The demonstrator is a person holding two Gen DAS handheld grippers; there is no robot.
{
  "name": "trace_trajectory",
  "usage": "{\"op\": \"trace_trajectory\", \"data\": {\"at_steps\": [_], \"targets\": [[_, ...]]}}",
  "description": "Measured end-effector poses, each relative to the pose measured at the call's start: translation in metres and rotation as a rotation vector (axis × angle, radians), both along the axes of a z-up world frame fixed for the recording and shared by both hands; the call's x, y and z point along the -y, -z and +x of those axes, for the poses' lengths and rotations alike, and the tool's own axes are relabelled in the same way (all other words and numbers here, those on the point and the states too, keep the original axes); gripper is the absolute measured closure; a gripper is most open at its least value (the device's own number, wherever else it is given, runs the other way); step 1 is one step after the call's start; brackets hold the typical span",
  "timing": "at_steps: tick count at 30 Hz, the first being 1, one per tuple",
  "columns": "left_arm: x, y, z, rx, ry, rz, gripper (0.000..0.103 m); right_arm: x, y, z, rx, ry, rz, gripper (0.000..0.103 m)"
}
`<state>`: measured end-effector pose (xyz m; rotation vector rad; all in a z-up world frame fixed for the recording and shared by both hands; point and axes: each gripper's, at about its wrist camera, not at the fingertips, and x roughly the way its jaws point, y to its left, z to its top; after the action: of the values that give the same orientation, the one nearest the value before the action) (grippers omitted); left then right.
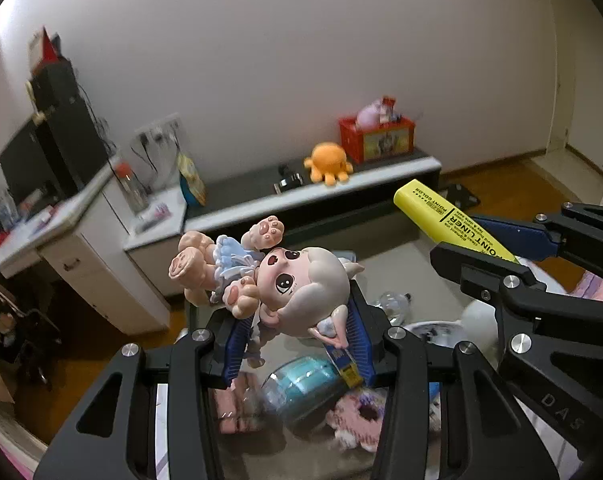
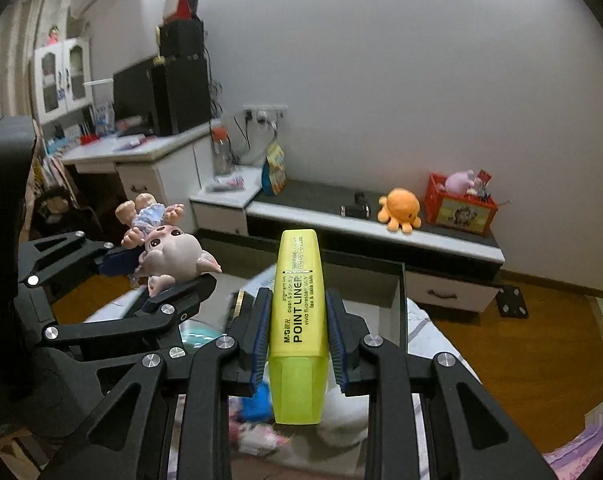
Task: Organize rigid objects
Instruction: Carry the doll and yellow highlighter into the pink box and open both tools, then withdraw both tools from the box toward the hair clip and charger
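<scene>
The left gripper [image 1: 297, 344] pinches a doll [image 1: 285, 280] by its head, the right gripper [image 2: 297, 320] clamps a yellow highlighter [image 2: 298, 312], both held above blurred clutter [image 1: 301, 392] half hidden by their fingers.

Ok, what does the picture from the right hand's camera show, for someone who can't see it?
The right gripper is shut on a yellow highlighter pointing away from the camera. To its left, the left gripper holds a small doll with grey hair. Behind them, an orange octopus toy and a red box sit on a low shelf by the wall.
</scene>
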<state>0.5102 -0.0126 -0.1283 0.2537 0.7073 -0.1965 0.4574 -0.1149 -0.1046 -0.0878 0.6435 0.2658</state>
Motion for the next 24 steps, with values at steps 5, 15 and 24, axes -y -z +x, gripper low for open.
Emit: {"op": "trace_trajectory", "data": {"at_steps": [5, 15, 24], "targets": [[0.010, 0.032, 0.032, -0.086, -0.024, 0.084, 0.058, -0.001, 0.033, 0.036, -0.093, 0.015, -0.039, 0.076], [0.012, 0.050, 0.045, -0.108, -0.039, 0.110, 0.060, -0.001, 0.064, 0.056, -0.180, 0.052, -0.081, 0.076], [-0.001, 0.034, 0.024, -0.032, -0.093, 0.110, 0.036, 0.001, 0.051, 0.046, -0.163, 0.081, -0.049, 0.070]]}}
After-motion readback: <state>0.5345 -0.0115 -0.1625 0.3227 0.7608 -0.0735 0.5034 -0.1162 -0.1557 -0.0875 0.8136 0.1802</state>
